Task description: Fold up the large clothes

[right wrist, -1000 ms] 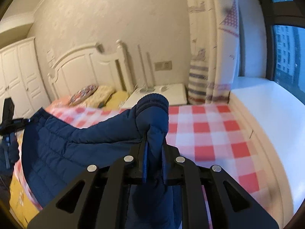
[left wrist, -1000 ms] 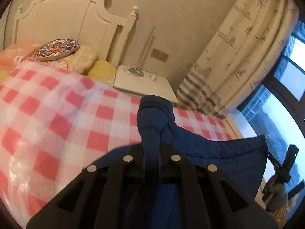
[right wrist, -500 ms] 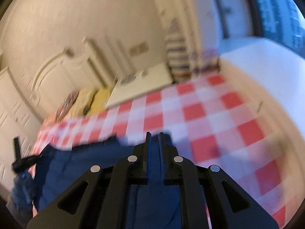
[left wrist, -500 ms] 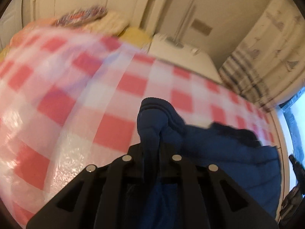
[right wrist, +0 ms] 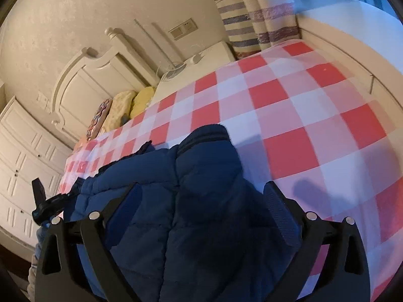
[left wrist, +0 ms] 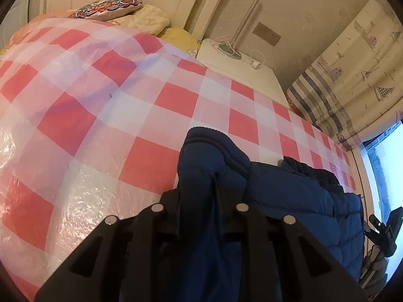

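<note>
The jacket [left wrist: 289, 196], dark blue and quilted, lies on the bed's red-and-white checked cover [left wrist: 121, 105], spread along the near edge toward the side by the window. One ribbed cuff [left wrist: 201, 138] stands up ahead of the left gripper [left wrist: 209, 196], whose jaws are closed tight on the sleeve just behind it; the fabric bunches up between them. In the right wrist view the other cuff [right wrist: 209, 133] rests on the cover, and the sleeve runs back between the jaws of the right gripper [right wrist: 201, 201], which stand wide apart on either side of it; their inner faces look clear of the fabric. The jacket body [right wrist: 121, 176] stretches from there toward the left gripper [right wrist: 40, 203], seen small at the left of that view. The right gripper [left wrist: 385, 229] likewise shows at the right edge of the left wrist view, beyond the jacket's far end.

At the head of the bed, pillows [left wrist: 141, 17] are stacked against a white headboard [right wrist: 83, 80]. A white nightstand [left wrist: 241, 63] stands just beside the bed's head corner, with a lamp base [left wrist: 229, 49] and a cable on it. A patterned curtain [left wrist: 352, 70] hangs beside the window. A white wardrobe [right wrist: 20, 151] stands past the headboard.
</note>
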`<state>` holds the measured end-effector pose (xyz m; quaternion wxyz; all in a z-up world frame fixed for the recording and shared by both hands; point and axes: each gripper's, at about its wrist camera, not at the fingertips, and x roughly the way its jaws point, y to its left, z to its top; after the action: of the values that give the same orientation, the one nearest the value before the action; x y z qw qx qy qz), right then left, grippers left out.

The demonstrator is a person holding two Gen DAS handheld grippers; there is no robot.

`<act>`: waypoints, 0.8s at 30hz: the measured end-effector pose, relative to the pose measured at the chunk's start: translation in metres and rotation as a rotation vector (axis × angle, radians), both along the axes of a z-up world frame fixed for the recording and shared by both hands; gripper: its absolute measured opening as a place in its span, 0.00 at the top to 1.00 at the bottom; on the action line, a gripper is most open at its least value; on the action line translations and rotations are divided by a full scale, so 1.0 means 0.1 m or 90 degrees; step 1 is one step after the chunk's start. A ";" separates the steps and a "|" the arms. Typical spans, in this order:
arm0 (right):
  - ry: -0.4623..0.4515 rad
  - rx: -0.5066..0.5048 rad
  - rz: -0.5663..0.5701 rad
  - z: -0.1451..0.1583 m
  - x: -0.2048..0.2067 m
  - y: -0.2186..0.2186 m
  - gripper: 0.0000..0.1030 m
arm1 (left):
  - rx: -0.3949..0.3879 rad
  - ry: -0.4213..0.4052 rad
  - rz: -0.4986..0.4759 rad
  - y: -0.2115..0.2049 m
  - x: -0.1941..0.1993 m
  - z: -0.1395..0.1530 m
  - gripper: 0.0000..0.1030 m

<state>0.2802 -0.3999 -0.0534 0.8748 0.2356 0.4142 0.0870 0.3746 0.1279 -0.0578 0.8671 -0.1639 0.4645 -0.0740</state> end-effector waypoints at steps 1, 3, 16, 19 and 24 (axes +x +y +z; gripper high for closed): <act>0.003 -0.015 0.009 -0.01 0.02 0.04 0.16 | 0.003 -0.002 0.002 -0.01 -0.01 0.00 0.81; 0.017 -0.045 0.030 -0.06 0.03 0.13 0.49 | 0.014 -0.013 0.001 -0.02 -0.04 0.03 0.83; -0.011 -0.115 -0.028 0.11 -0.22 0.13 0.87 | 0.106 -0.069 0.023 -0.39 -0.11 0.37 0.79; 0.042 -0.085 -0.022 -0.11 -0.11 0.11 0.81 | 0.090 0.017 0.068 -0.24 0.00 -0.05 0.59; 0.018 -0.059 -0.035 0.15 -0.25 -0.05 0.79 | 0.078 -0.077 0.127 0.00 -0.23 0.25 0.44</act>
<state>0.2556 -0.4054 -0.0388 0.8808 0.2073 0.4237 0.0403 0.3518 0.1282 -0.0325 0.9049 -0.1512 0.3966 0.0312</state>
